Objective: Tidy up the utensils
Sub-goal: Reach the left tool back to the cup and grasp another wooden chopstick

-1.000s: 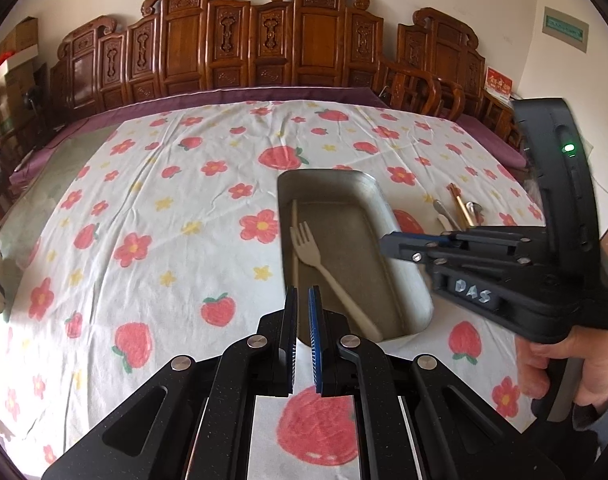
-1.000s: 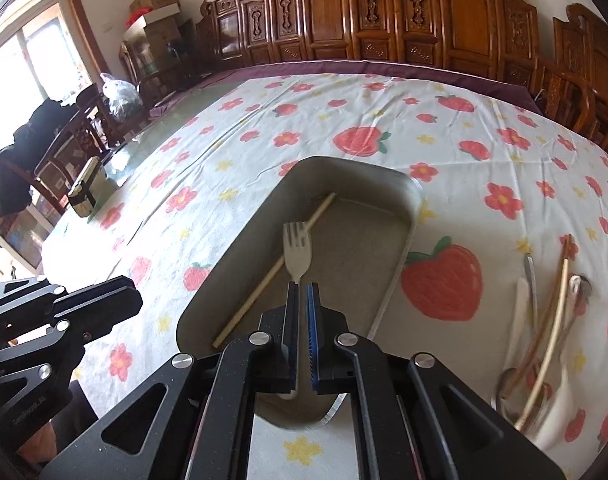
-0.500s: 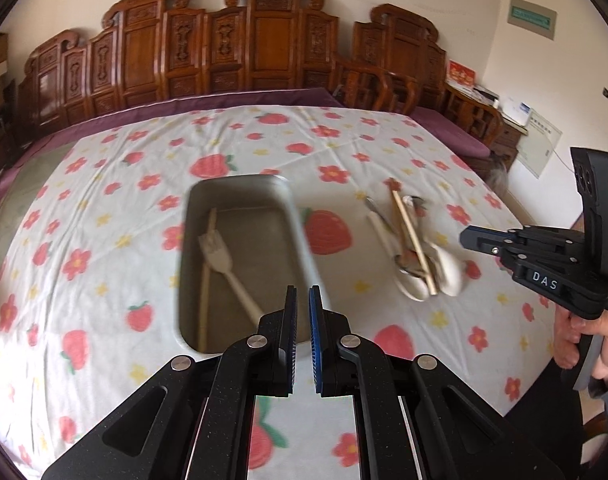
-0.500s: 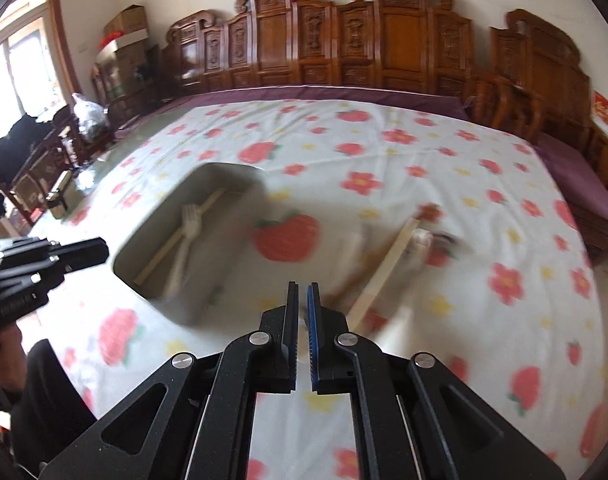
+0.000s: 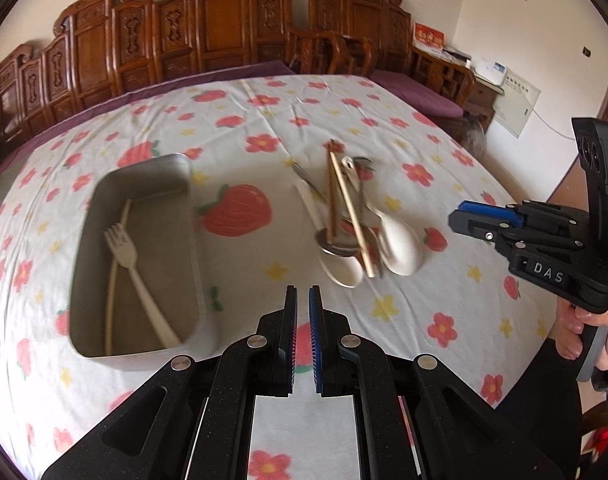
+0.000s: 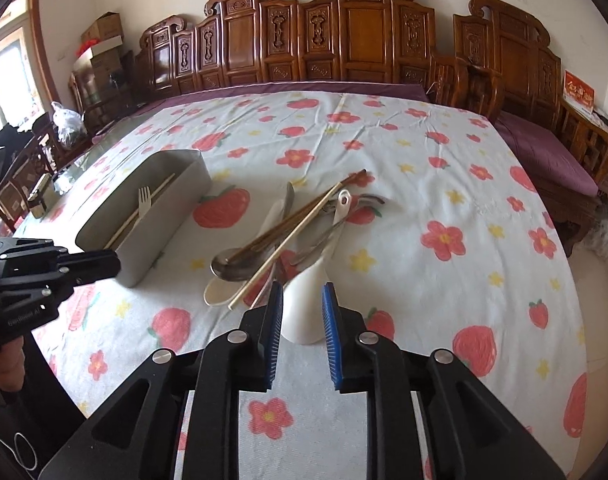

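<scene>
A grey metal tray [image 5: 183, 172] [image 6: 183, 208] lies on the flowered tablecloth and holds a pale fork [image 5: 121, 250] [image 6: 144, 200] and one chopstick [image 5: 113, 284]. To its right is a pile of utensils [image 5: 352, 220] [image 6: 287, 232]: chopsticks, metal spoons and white ladle spoons. My left gripper [image 5: 302, 300] is shut and empty, near the tray's front right corner. My right gripper [image 6: 301, 296] is open, above the big white spoon [image 6: 306, 304] at the near end of the pile. It also shows at the right of the left wrist view [image 5: 480, 216].
The table's near and right edges drop off close to the pile. Carved wooden chairs [image 6: 344, 40] line the far side. The cloth [image 6: 444, 184] spreads beyond the pile.
My right gripper let go of the fork in the tray, swung right to the utensil pile and opened. My left gripper panned right, still shut.
</scene>
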### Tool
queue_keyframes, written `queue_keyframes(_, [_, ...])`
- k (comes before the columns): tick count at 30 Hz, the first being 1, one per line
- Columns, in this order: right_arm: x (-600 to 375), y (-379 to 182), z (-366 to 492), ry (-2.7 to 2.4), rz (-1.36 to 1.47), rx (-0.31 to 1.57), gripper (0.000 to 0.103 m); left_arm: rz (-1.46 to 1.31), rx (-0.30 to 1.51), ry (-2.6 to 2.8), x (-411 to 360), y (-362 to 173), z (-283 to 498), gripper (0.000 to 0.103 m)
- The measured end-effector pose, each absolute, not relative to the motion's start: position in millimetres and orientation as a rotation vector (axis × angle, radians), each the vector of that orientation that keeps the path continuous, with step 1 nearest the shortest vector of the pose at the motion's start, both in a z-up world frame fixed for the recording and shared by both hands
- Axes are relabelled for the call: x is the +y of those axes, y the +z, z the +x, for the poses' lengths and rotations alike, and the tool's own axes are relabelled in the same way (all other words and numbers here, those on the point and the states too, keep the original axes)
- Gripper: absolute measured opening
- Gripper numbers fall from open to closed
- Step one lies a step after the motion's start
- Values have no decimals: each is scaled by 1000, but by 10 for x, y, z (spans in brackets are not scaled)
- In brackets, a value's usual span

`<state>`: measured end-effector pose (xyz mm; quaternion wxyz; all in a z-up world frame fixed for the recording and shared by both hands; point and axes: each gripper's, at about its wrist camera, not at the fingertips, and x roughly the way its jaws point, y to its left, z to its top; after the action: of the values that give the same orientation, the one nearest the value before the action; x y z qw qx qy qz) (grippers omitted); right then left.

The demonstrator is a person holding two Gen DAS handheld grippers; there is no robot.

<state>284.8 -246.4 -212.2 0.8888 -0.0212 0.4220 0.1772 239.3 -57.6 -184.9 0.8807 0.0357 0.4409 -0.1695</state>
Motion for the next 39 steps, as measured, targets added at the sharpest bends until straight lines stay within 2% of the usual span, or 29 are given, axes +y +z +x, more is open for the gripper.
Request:
queue_keyframes(14, [-2585,-2179,2911,362,-12,899,23,40,993,-396,-1074,-2074,2685,5])
queue_keyframes(34, [-2728,-2119,2953,361,46,894,23,51,1083,-367,-1354,-2376,3000,5])
queue_keyframes(39, [-2712,-2137,2954,362,42,902,23,52,1090,-358,-1371,-2398,3038,10])
